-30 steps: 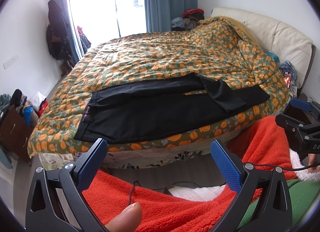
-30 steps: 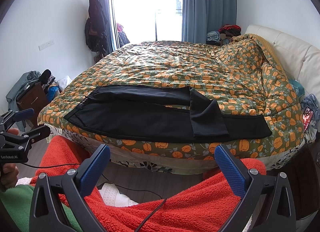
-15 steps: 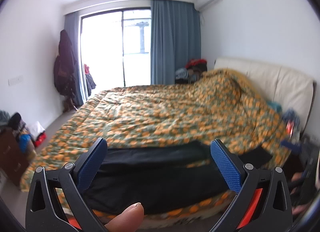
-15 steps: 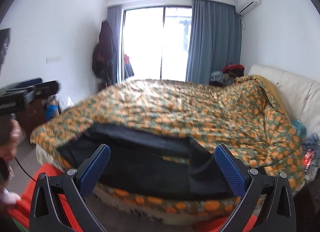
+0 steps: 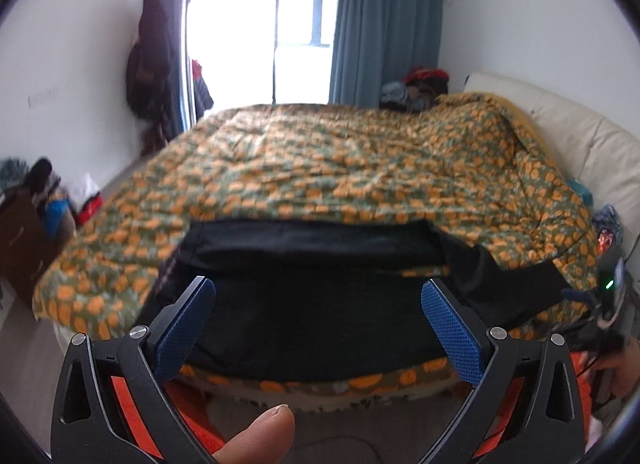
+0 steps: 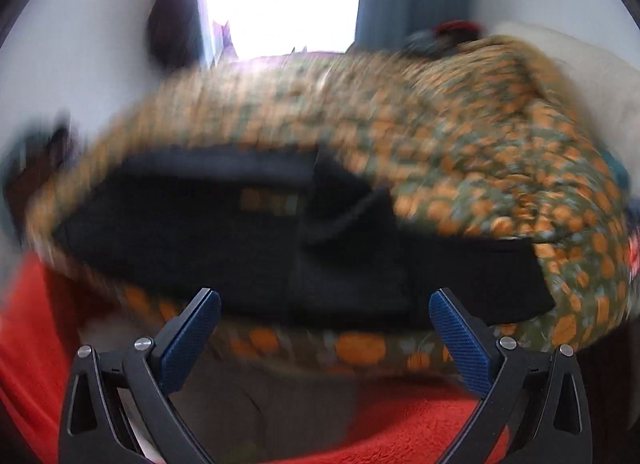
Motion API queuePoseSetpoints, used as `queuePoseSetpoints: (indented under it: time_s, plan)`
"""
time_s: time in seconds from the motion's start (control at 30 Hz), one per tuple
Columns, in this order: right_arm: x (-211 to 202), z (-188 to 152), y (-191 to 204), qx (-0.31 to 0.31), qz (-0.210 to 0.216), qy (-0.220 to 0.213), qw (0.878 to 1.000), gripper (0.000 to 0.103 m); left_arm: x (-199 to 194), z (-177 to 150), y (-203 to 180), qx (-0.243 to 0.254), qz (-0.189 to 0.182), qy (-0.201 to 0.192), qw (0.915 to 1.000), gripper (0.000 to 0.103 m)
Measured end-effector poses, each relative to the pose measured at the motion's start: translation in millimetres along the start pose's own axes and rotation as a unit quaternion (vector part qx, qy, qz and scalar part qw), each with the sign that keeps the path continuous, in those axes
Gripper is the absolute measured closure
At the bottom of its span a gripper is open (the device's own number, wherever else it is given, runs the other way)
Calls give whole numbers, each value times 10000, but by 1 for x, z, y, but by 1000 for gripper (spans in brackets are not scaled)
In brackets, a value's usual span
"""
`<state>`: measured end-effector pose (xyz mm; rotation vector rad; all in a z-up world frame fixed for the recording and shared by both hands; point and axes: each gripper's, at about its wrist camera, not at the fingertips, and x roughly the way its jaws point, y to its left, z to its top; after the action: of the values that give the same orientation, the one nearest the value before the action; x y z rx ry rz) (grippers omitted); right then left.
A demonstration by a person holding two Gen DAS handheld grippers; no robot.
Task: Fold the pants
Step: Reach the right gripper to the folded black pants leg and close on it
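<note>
Left wrist view: left claw (image 5: 318,318) spread, empty, short of the bed (image 5: 568,136) | black pants (image 5: 320,304) lie flat along the quilt's (image 5: 320,168) near edge, one leg end flipped over | right claw (image 6: 324,328) spread, empty, view blurred | step: approach, no fold made yet | next: pinch a cloth edge | writing: none readable

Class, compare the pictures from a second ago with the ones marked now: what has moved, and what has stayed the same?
Both grippers rose from over the red fleece and swung toward the bed. The left gripper and right gripper now face the black pants, which fill more of each view. Nothing was grasped or released. Both stay open and empty, and the pants lie unmoved on the orange-patterned quilt.
</note>
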<state>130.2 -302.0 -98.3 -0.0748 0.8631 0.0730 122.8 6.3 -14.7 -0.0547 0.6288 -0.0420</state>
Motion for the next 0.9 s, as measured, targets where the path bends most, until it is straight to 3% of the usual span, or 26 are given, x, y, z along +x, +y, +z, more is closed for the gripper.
queuePoseSetpoints:
  time_s: [0.1,0.17,0.3,0.37,0.4,0.47,0.5,0.53,0.73,0.9]
  plan:
    - [40,-3,33,-687,59,442,9966,6,12,-7,-1,-22,142,205,9997,0]
    - [66,0,38,-648,135,639,9958,20,17,-10,-4,15,139,298,9995,0]
    - [111,1,37,-493,65,1096,9927,29,22,-16,-10,48,65,458,9989,0]
    - [131,-1,38,-594,-124,1335,9892,44,25,-18,-12,65,40,541,9985,0]
    - [138,0,32,-616,-247,1407,9878,58,26,-20,-13,83,43,593,9982,0]
    - [145,1,22,-611,-484,1493,9857,62,29,-22,-14,121,101,677,9976,0]
    - [145,4,20,-653,-631,1450,9853,74,32,-22,-14,134,135,718,9972,0]
    - [140,7,18,-785,-899,1323,9840,92,36,-23,-13,160,212,803,9964,0]
    - [69,52,-20,-500,-1709,53,9840,95,62,-30,-13,189,343,1261,9912,0]
    - [30,97,-43,-594,-1898,-614,9781,97,75,-31,-25,296,247,1422,9891,0]
